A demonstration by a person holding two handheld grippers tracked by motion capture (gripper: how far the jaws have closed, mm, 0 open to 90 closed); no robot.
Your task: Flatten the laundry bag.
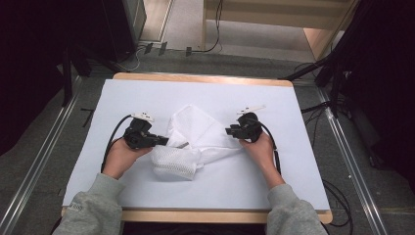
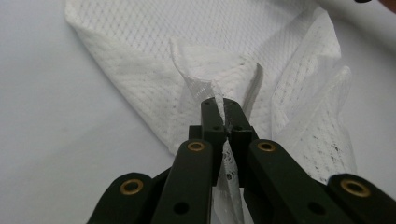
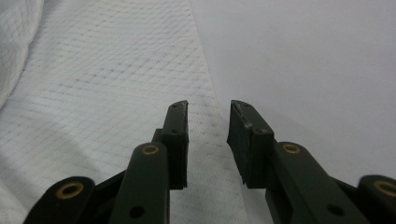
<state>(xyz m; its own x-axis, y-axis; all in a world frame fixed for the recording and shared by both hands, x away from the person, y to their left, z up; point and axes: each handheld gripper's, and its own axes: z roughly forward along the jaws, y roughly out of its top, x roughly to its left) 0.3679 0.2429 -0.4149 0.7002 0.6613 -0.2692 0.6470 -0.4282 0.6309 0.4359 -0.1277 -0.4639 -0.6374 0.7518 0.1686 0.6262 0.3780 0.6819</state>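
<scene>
A white mesh cloth (image 1: pixel 193 139) lies crumpled and partly folded at the middle of the surface (image 1: pixel 274 186). Its netted fabric bunches thickly toward the near edge, a smoother flap spreads toward the far edge, and one fold stands raised.

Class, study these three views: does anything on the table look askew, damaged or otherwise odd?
Nothing looks damaged or spilled. The white mesh fabric garment lies crumpled and unevenly folded on the white table cover, one edge pinched in the shut left gripper. The right gripper is open over its straight edge.
</scene>
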